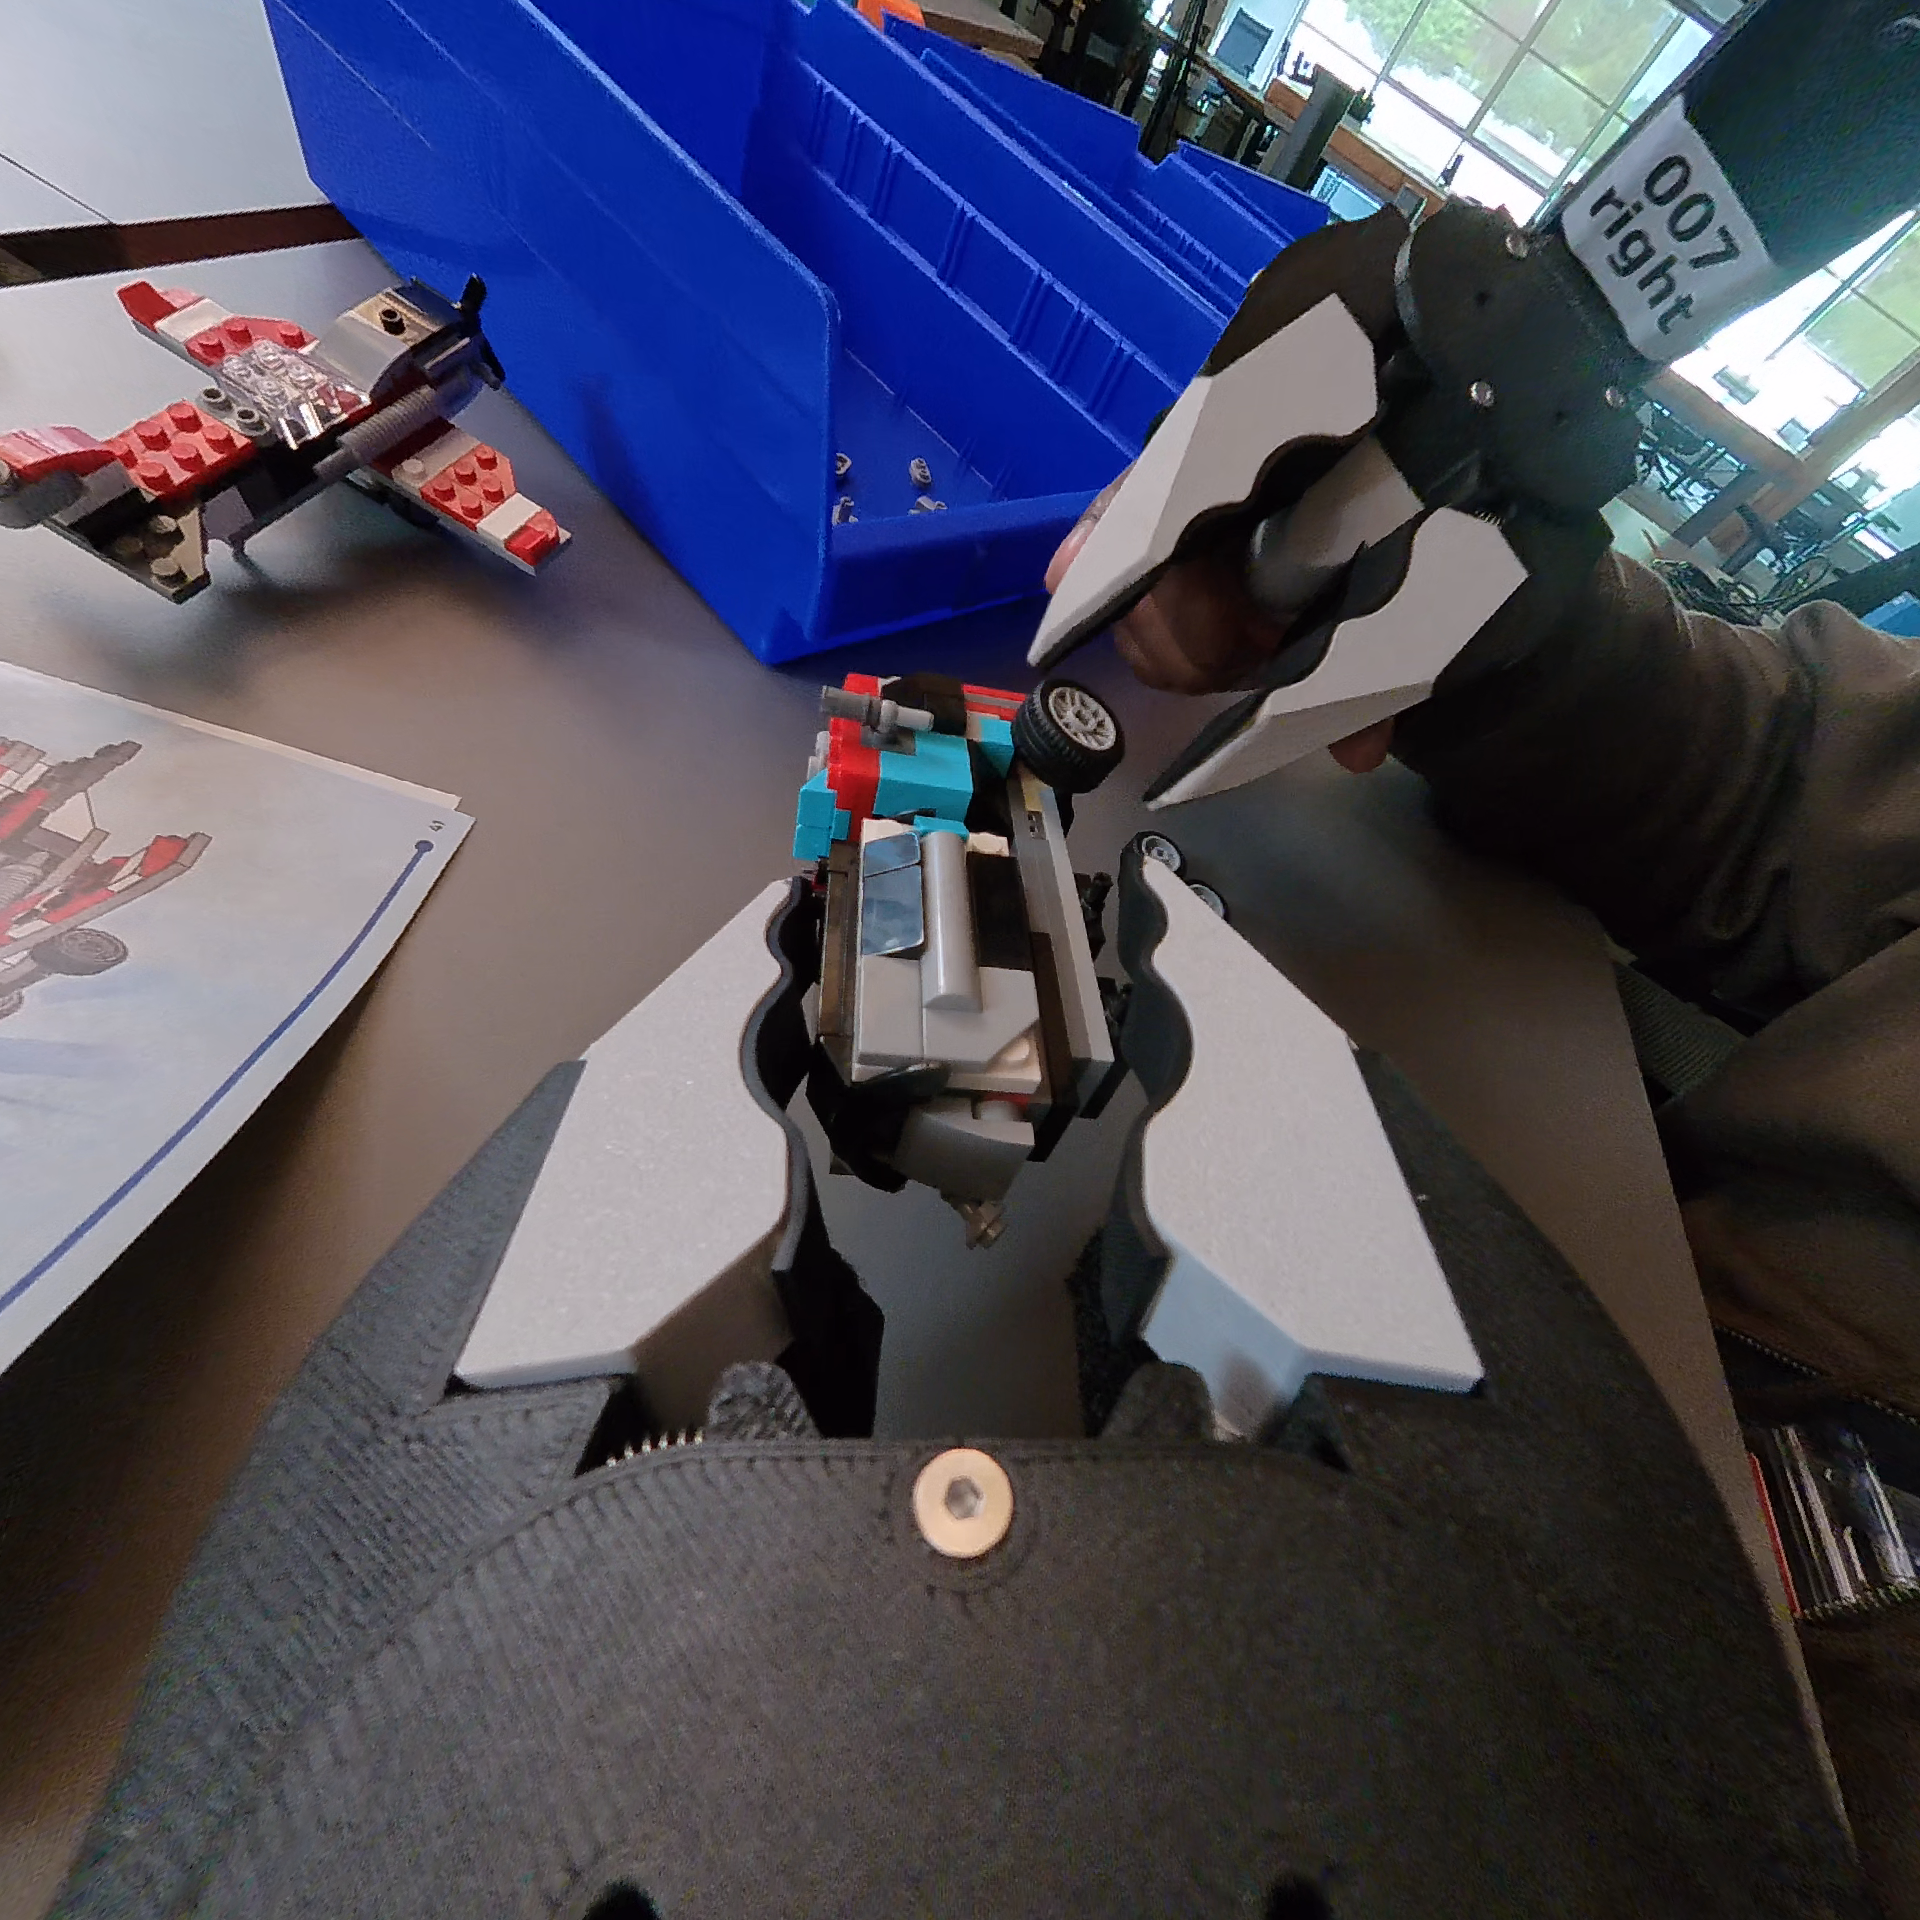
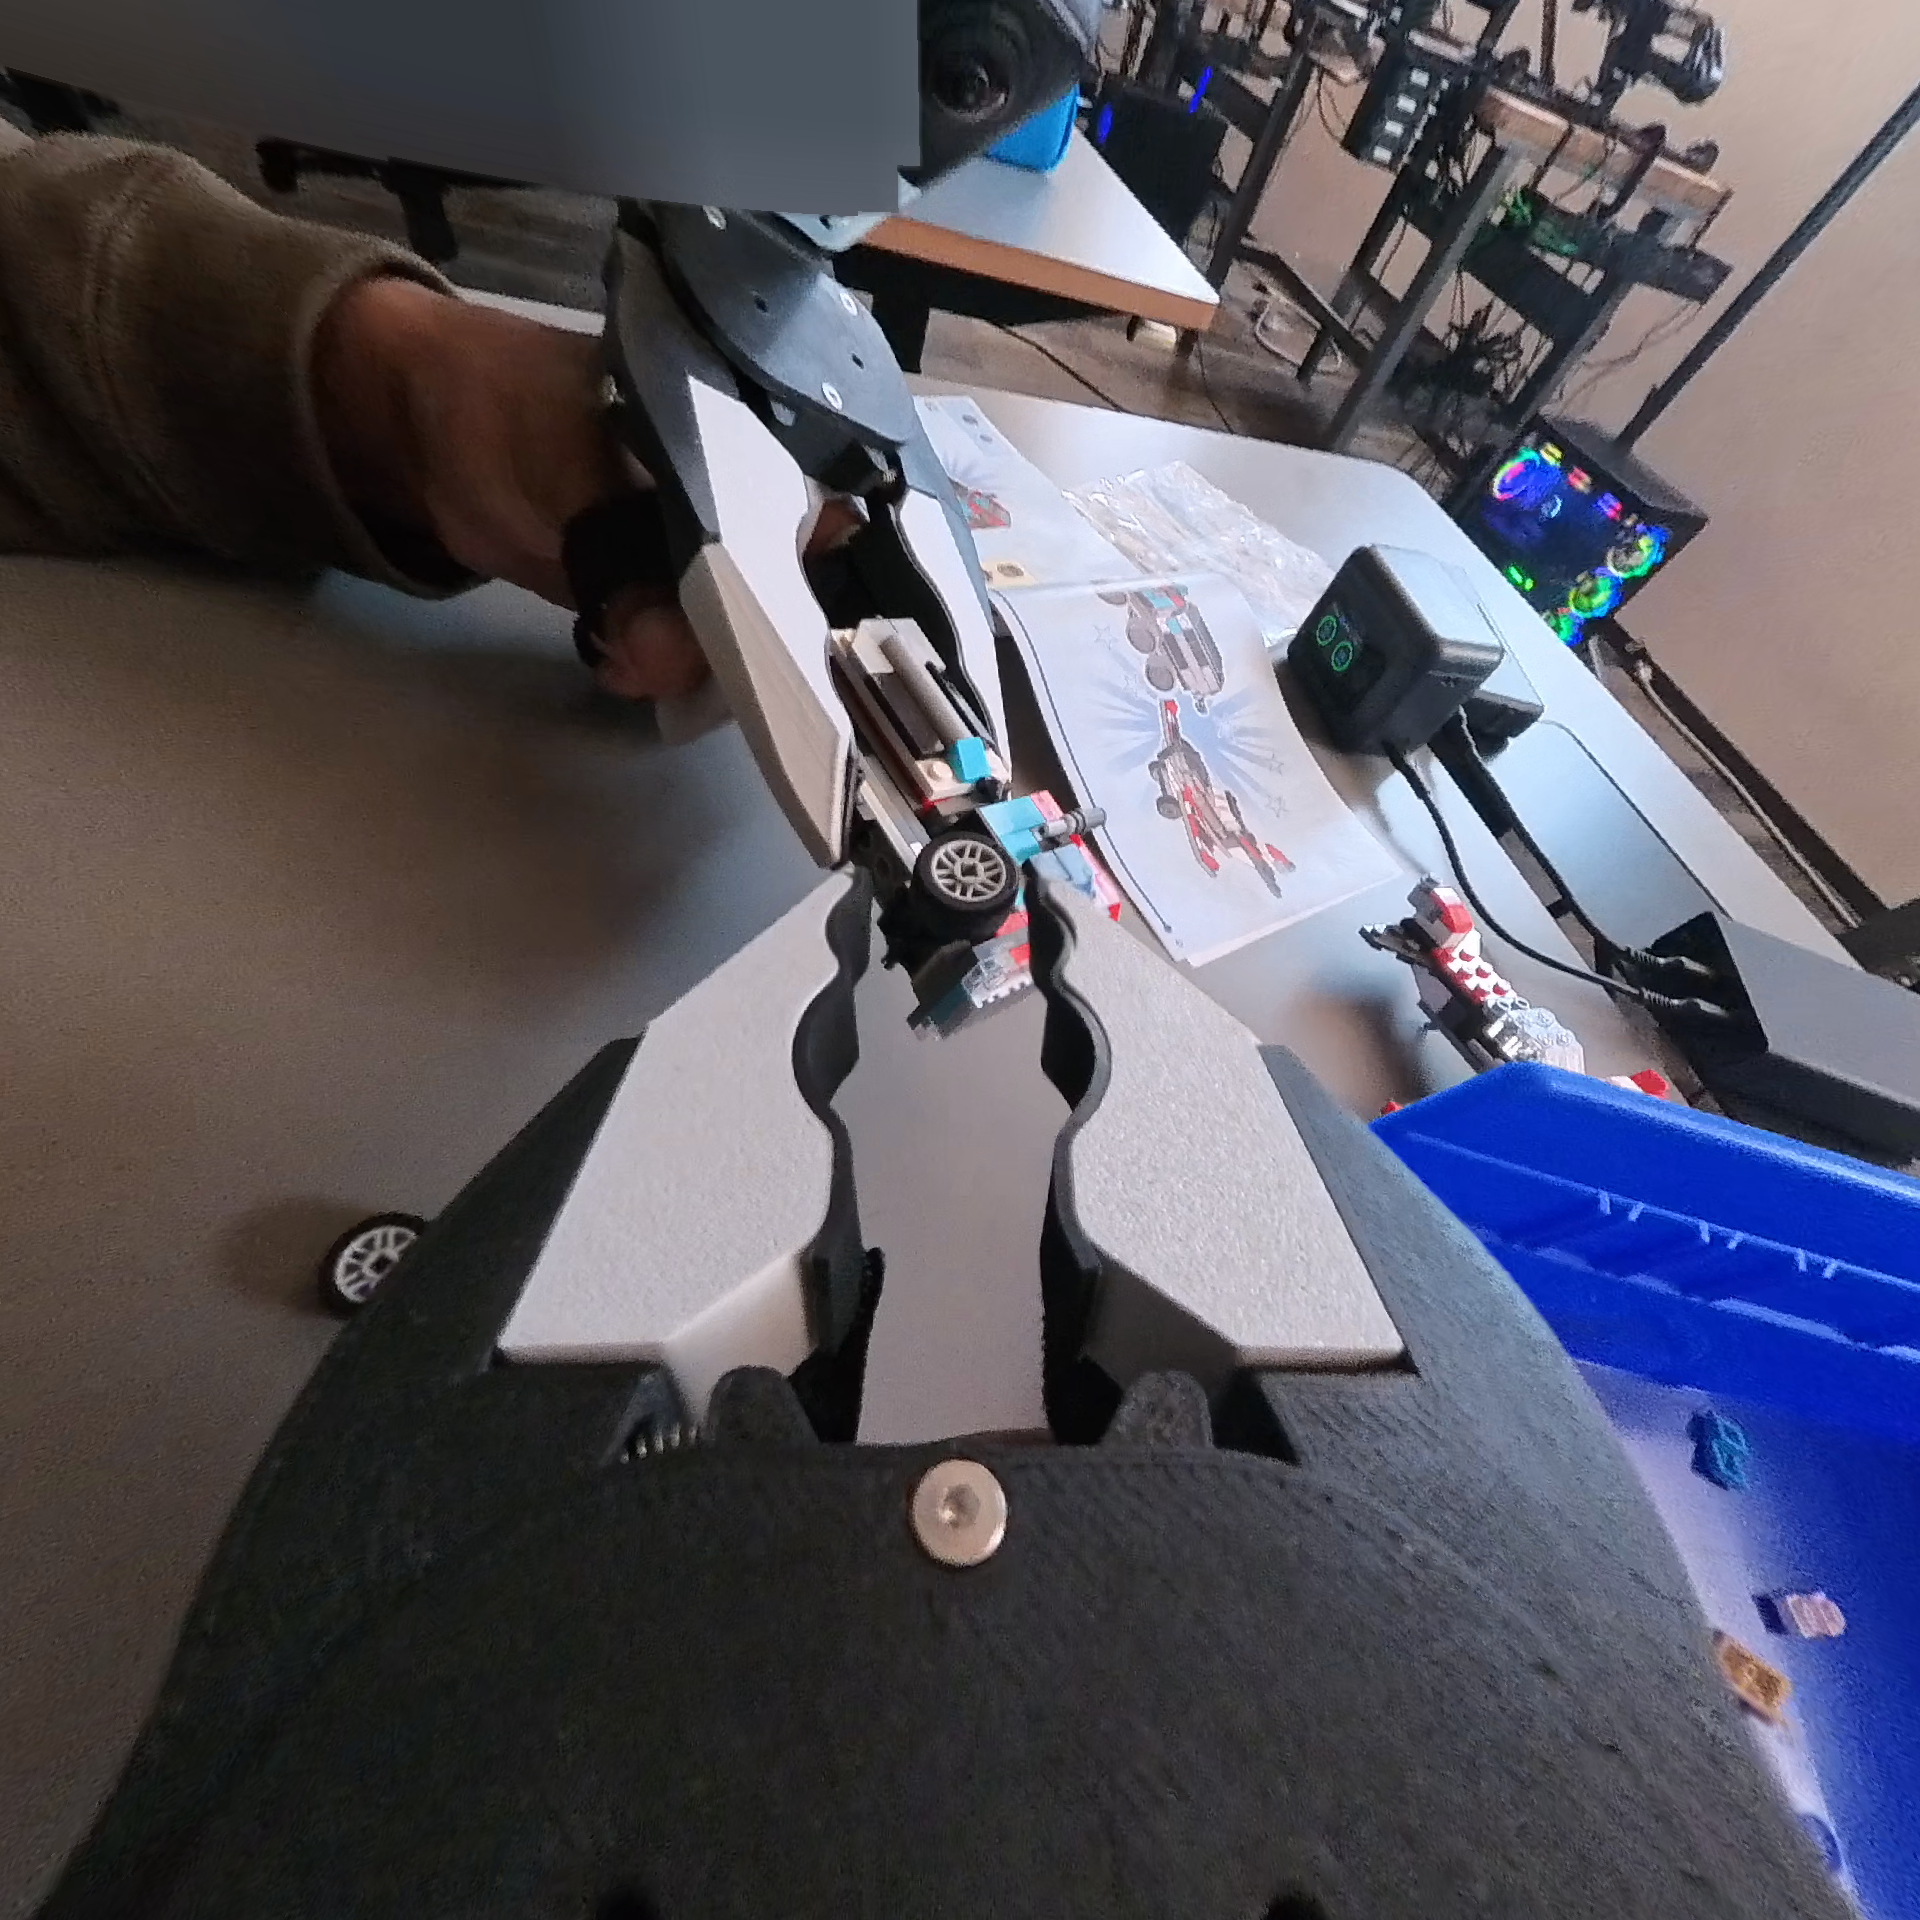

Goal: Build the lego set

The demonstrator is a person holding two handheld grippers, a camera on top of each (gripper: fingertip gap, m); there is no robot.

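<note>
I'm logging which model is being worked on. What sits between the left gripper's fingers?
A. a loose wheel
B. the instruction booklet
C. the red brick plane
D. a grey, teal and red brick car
D: the car sits between the left gripper's fingers; the plane lies apart on the table.

Benches loaded with cabled equipment are lining this lab at 1 o'clock, a lit computer case glowing at 2 o'clock, large windows brightening the room.
</note>
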